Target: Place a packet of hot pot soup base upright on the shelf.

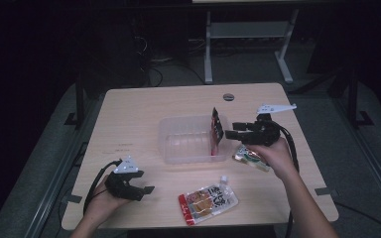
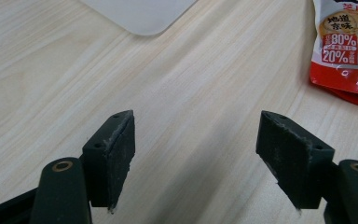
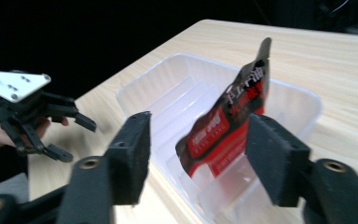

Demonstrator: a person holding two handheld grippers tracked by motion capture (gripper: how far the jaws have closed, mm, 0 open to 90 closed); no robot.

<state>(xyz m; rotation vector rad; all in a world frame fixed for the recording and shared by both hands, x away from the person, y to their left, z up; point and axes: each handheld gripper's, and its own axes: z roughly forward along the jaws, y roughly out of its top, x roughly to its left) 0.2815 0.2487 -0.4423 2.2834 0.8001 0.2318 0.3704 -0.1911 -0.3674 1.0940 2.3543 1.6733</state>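
The wooden table [image 1: 129, 119] carries a clear plastic bin [image 1: 186, 140] near its centre, and a dark red packet [image 1: 217, 130] stands on edge inside the bin against its 3 o'clock wall, tilted a little. The right gripper [image 1: 238, 130] is just at 3 o'clock from the bin; in the right gripper view its jaws are spread apart with the packet between and beyond them, not pinched, so I judge the packet is just being released into the bin. The left gripper [image 1: 138, 189] rests near the table's 7 o'clock edge, jaws wide apart and holding nothing. A red and white pouch [image 1: 208, 203] lies flat at 6 o'clock from the bin, and a smaller green and white packet [image 1: 250, 158] lies under the right hand, near 4 o'clock. The next move probably calls for lifting the right gripper away without catching the bin wall, then reaching for a remaining pouch; the table is free at 9 o'clock and 12 o'clock
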